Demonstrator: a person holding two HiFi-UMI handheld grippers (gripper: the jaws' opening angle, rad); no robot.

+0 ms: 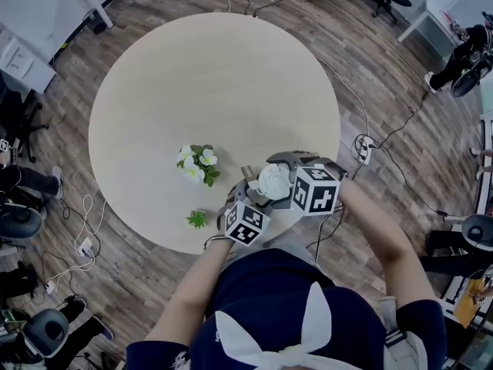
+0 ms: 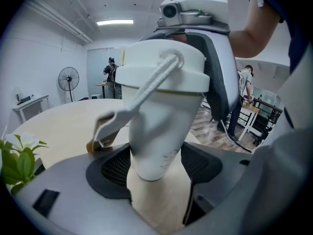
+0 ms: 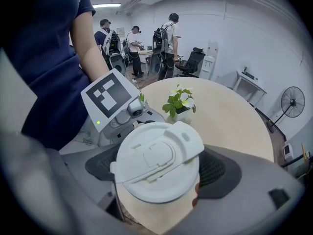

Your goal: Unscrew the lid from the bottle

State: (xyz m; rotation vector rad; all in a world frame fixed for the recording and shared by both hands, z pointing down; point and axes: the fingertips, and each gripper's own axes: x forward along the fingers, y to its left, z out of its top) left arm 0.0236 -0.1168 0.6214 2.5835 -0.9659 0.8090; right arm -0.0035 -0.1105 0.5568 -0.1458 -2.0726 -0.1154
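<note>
Two holds are being shared on one white bottle (image 2: 161, 131), which is being held at the near edge of the round table (image 1: 216, 83), right of the potted flowers (image 1: 198, 164). Its lower body is being clamped between the left gripper's (image 2: 155, 165) pads, and this hold is best used as a rigid anchor. The lid (image 3: 159, 158) is being clenched by the right gripper (image 3: 161, 173). Turning should be done squarely about the bottle's axis, with the carry strap (image 2: 142, 94) left clear.

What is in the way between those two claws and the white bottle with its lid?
Nothing visible. The left gripper is shut on the bottle low on its body, and the right gripper clamps the lid from both sides.
</note>
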